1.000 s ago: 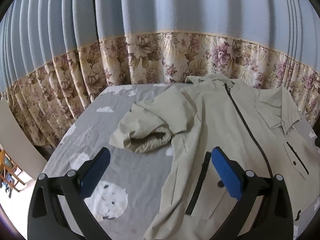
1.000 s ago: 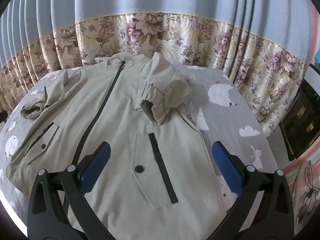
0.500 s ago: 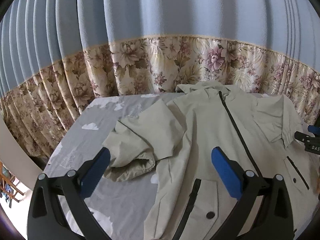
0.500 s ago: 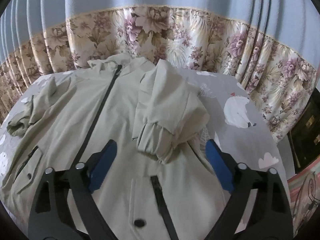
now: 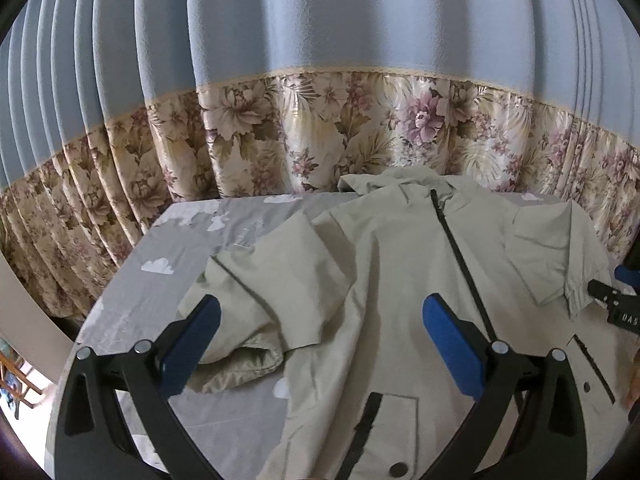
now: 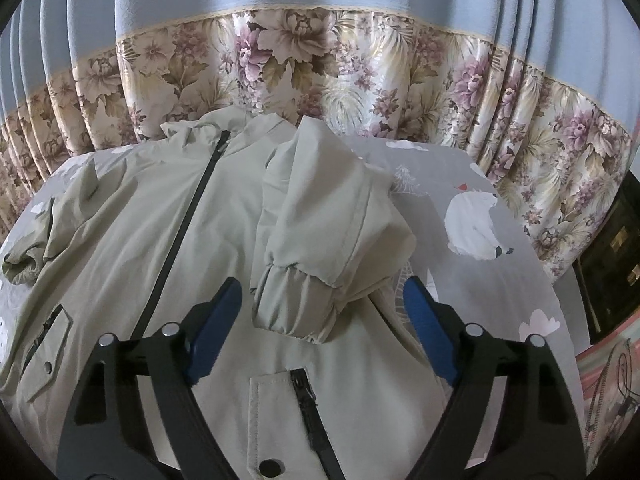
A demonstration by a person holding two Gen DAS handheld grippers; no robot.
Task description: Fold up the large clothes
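the jacket (image 5: 400, 280) is lying zipped across the frame's middle on the grey bedsheet (image 5: 180, 248). at lower left its bunched sleeve (image 5: 240, 320) is sitting before the left gripper (image 5: 320, 340), jaws apart, empty. the right gripper (image 6: 324, 328), likewise spread, is probably nearing the folded-in cuff (image 6: 296, 304); sleeve-folding step, next grabbing cloth.

Two wrist views, both aimed across the bed toward the curtain

The left view is taken from low above the bed (image 5: 168, 420), near its left edge, looking over the jacket (image 5: 384, 280) to the curtain (image 5: 320, 128); the right gripper (image 5: 616, 304) is caught at its right border. The right view is set closer over the jacket (image 6: 132, 248), toward the right edge. The zipped front is shared by both.
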